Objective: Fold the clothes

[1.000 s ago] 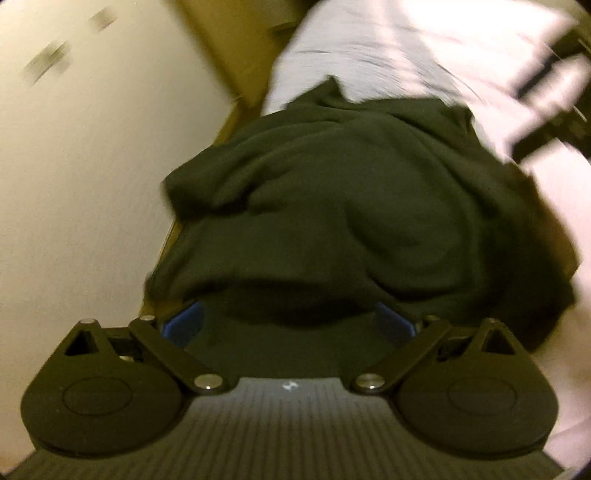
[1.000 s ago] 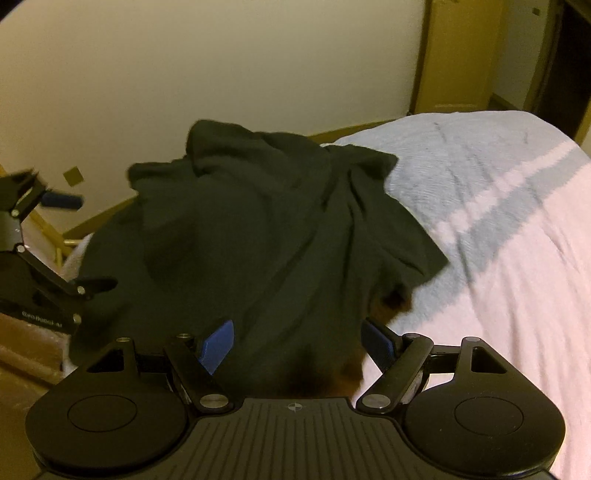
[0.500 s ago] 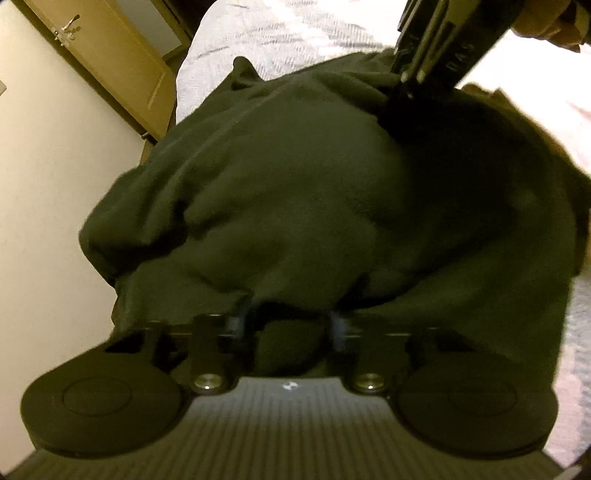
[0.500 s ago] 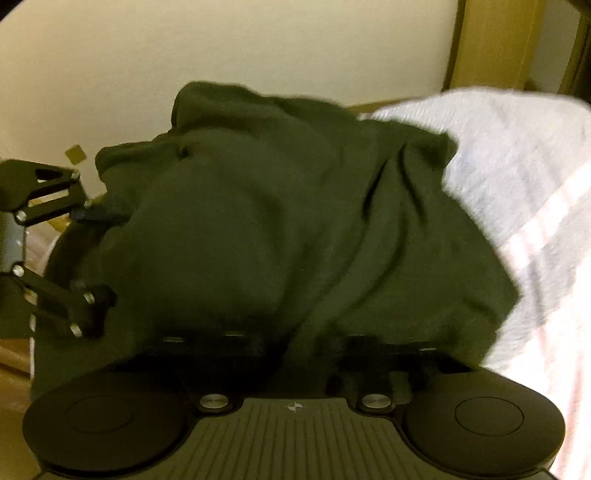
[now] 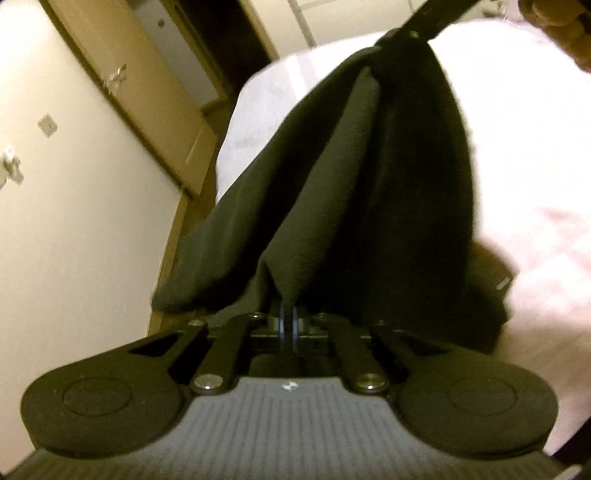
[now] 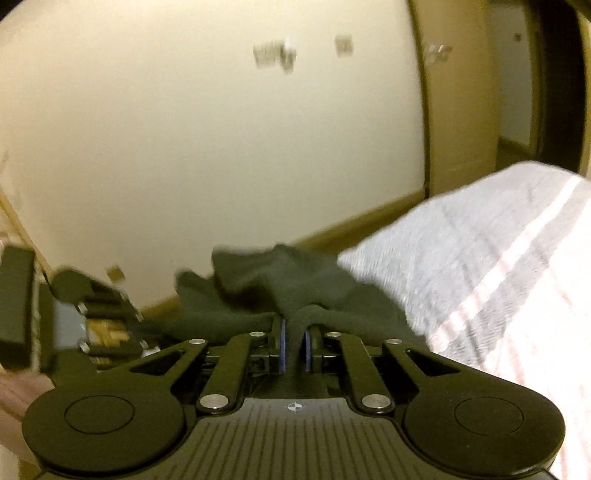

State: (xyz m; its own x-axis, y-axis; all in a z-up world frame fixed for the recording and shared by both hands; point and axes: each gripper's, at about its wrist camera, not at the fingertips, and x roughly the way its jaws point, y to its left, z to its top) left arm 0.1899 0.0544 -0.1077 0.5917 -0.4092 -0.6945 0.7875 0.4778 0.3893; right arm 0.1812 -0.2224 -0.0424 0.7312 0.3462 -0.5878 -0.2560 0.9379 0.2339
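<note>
Garment [image 5: 369, 192] hangs stretched above the bed [image 6: 480, 266], pinched at separate edges by closed left gripper [image 5: 288, 325] and right gripper [image 6: 294, 347], probably to spread it flat.

Both views are pretty smeared, so here's what you can't make out. In the left wrist view the left claw [image 5: 288, 325] has its tips buried under the dark garment [image 5: 369, 177], so the actual pinch point is hidden. The right claw [image 5: 410, 31] up top is mostly cut off by the frame edge, and so is the hand [image 5: 554, 33] in the corner. A tag-like bit at the garment's right side is too blurry to read. In the right wrist view the garment [image 6: 295, 288] runs down behind the right claw [image 6: 294, 347], so most of it is out of sight. The left claw [image 6: 92, 314] is a blur, partly cropped at the left edge. The small wall fixtures [image 6: 275, 53] are just streaks. The bed [image 6: 480, 258] runs off the right side.
</note>
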